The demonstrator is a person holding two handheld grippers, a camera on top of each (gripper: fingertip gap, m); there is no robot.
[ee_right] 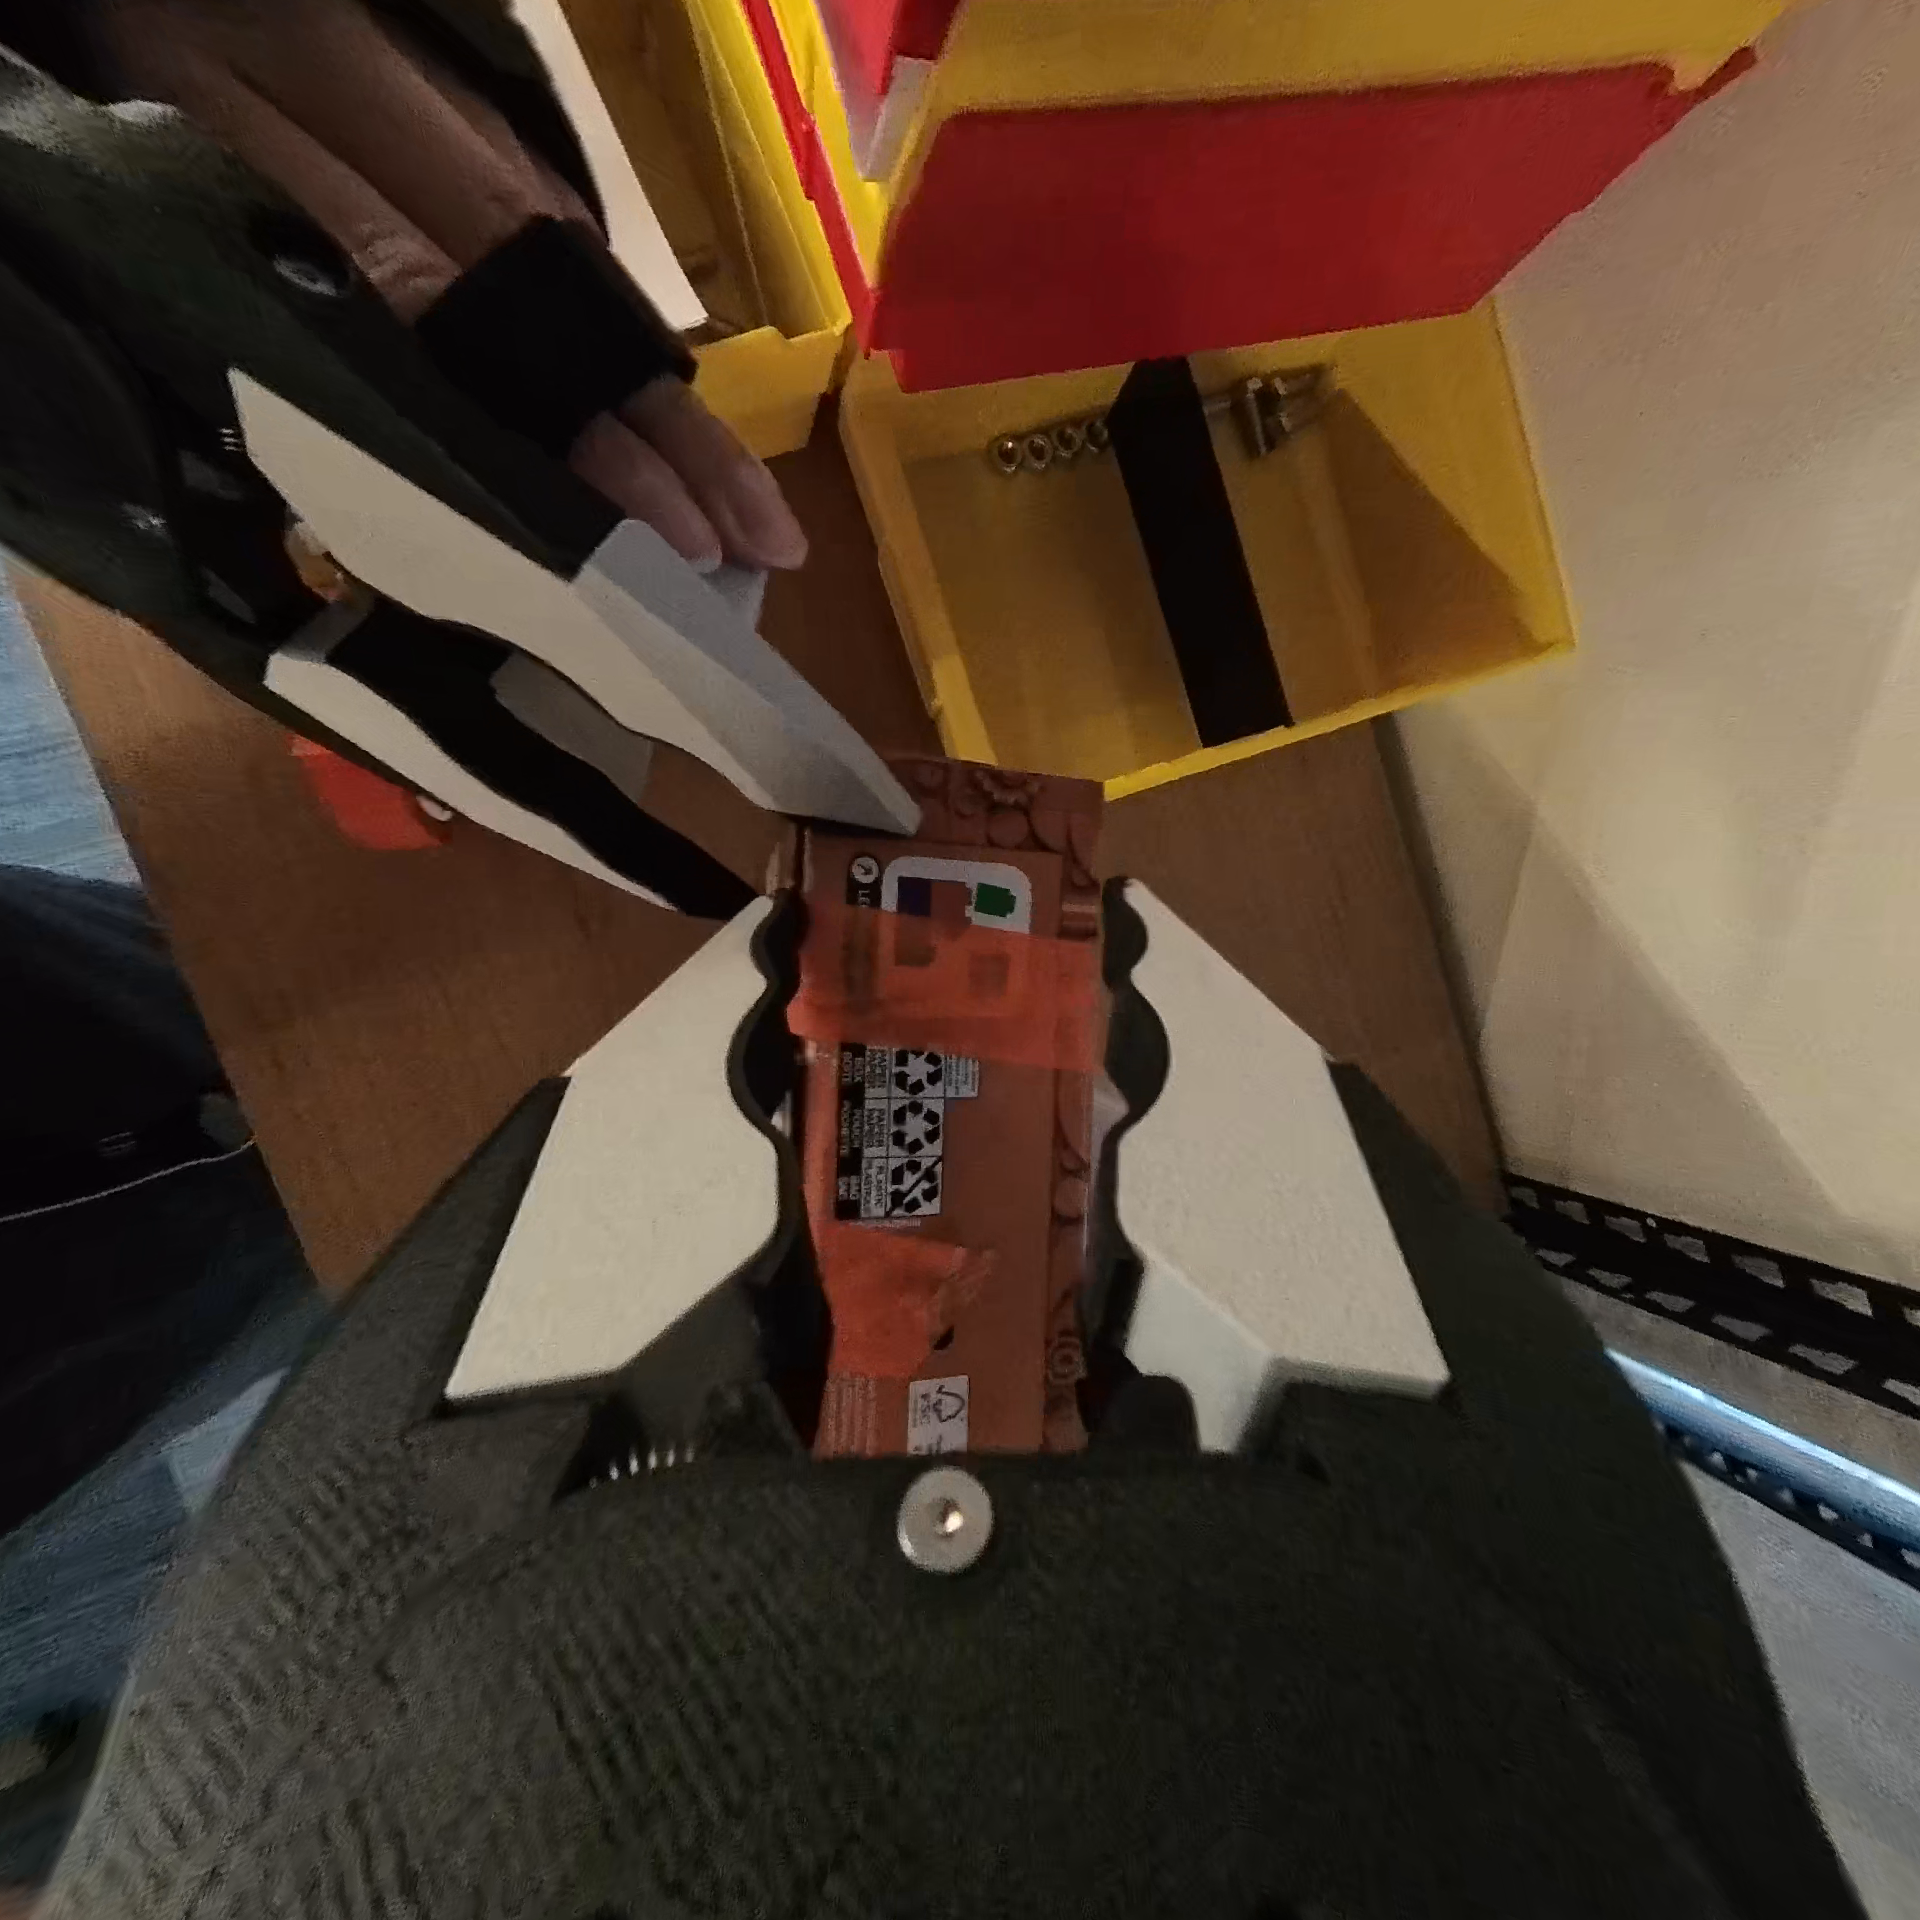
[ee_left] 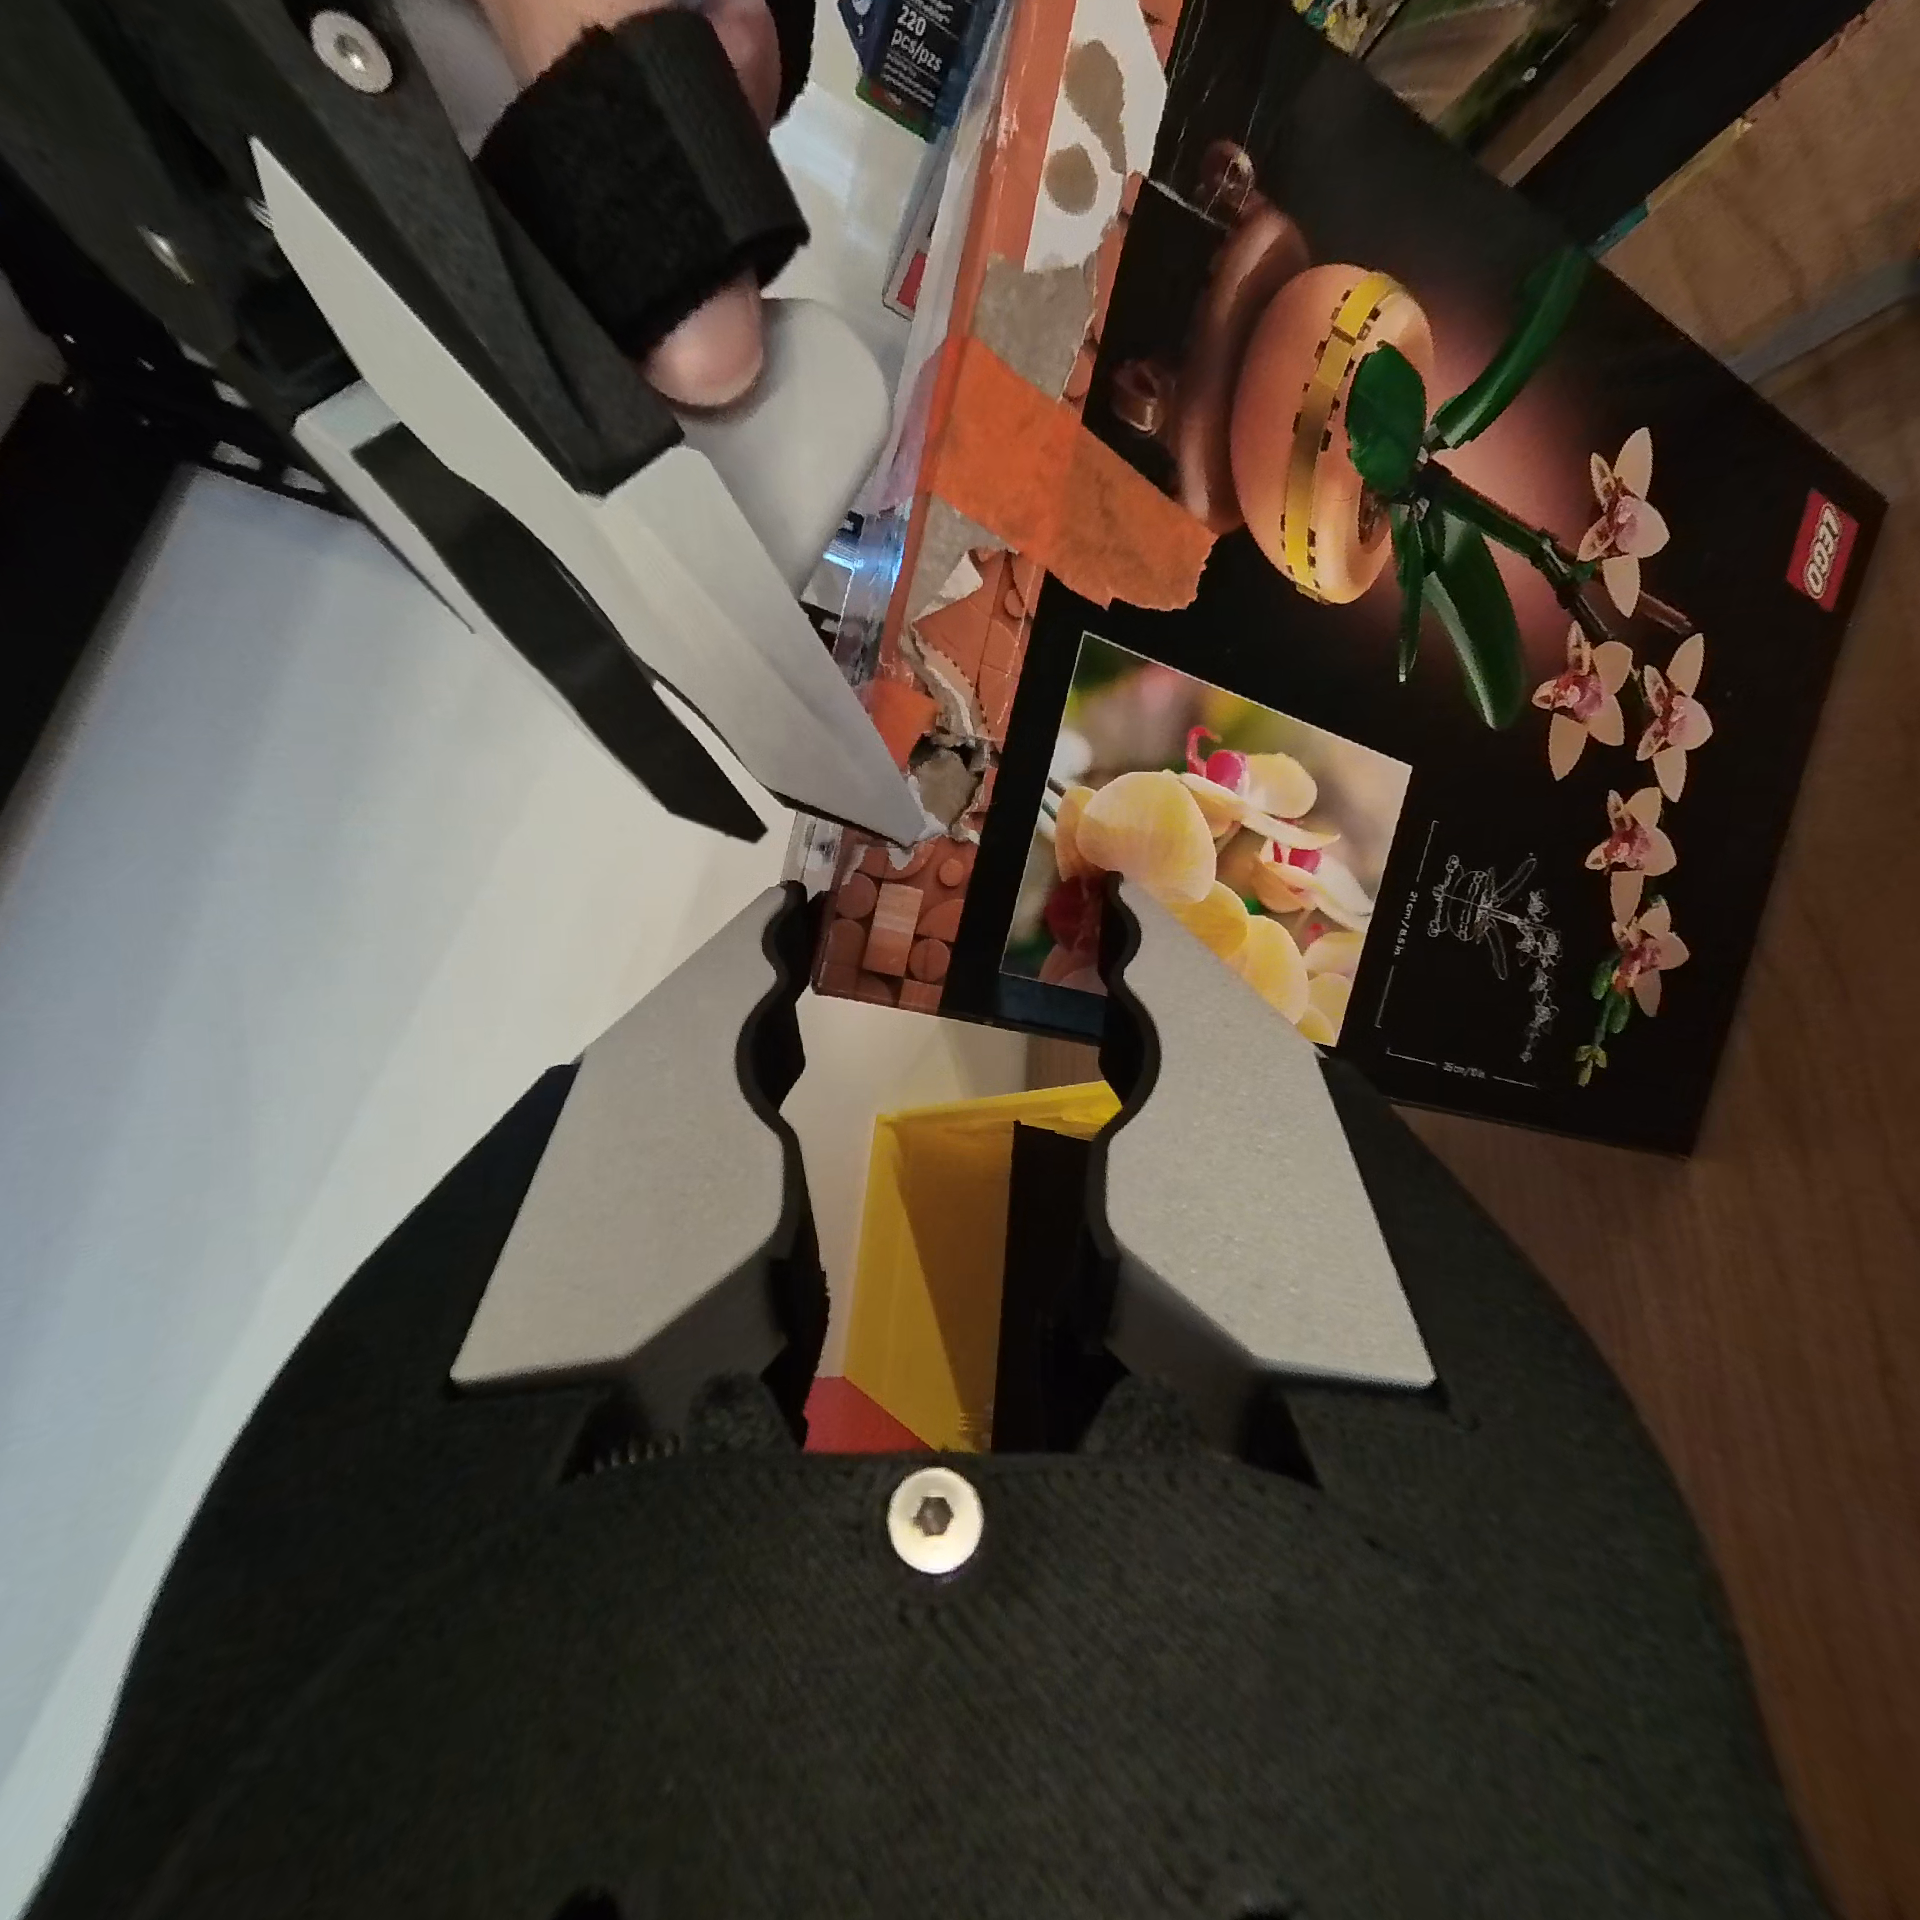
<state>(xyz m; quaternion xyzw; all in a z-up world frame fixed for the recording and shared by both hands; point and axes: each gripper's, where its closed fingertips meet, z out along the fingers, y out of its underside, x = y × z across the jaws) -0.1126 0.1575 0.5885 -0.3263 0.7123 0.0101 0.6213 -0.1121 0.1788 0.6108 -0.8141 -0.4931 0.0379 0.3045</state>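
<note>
A flat dark toy box (ee_left: 1299,468) with an orchid picture on its face stands on edge over a wooden surface. Its narrow orange-brown side (ee_right: 935,1153) is patched with orange tape and torn at one corner. My right gripper (ee_right: 945,899) is shut on the box across this narrow side, and it also shows in the left wrist view (ee_left: 831,829) at the torn corner. My left gripper (ee_left: 954,899) is open, and its tips straddle the box's near lower corner. It also shows in the right wrist view (ee_right: 821,857), with one fingertip at the box's far corner.
A yellow bin (ee_right: 1455,499) with a black divider and small metal screws and nuts lies just beyond the box, under a red bin (ee_right: 1195,208). It also shows between my left gripper's fingers (ee_left: 935,1247). A white wall (ee_right: 1714,623) is right; more boxes (ee_left: 904,62) stand behind.
</note>
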